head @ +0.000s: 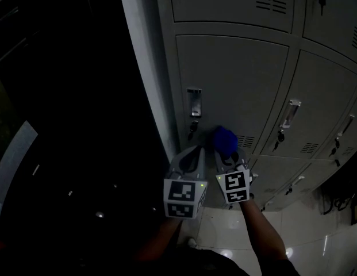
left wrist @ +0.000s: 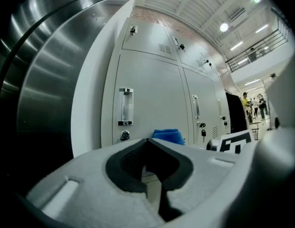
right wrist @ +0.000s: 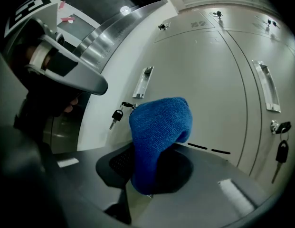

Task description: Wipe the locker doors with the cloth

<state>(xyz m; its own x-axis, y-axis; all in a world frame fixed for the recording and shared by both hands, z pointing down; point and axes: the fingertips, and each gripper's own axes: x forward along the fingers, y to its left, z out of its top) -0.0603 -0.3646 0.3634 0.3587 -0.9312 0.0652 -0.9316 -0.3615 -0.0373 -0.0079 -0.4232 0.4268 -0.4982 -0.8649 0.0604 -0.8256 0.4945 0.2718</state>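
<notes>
The right claw grips the blue cloth by its bunched middle; soft, light and floppy, it bulges past the tips at 6 o'clock on the locker door. The left claw, at its 9 o'clock, is closed and empty

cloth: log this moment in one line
right tool: shut on blue cloth | left tool: shut, empty | cloth: near locker door, contact unclear

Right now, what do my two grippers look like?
Left gripper and right gripper match: pale grey moulded tongs with dark padded hollows inside, each carrying a cube of black-and-white square markers. No cables show.
</notes>
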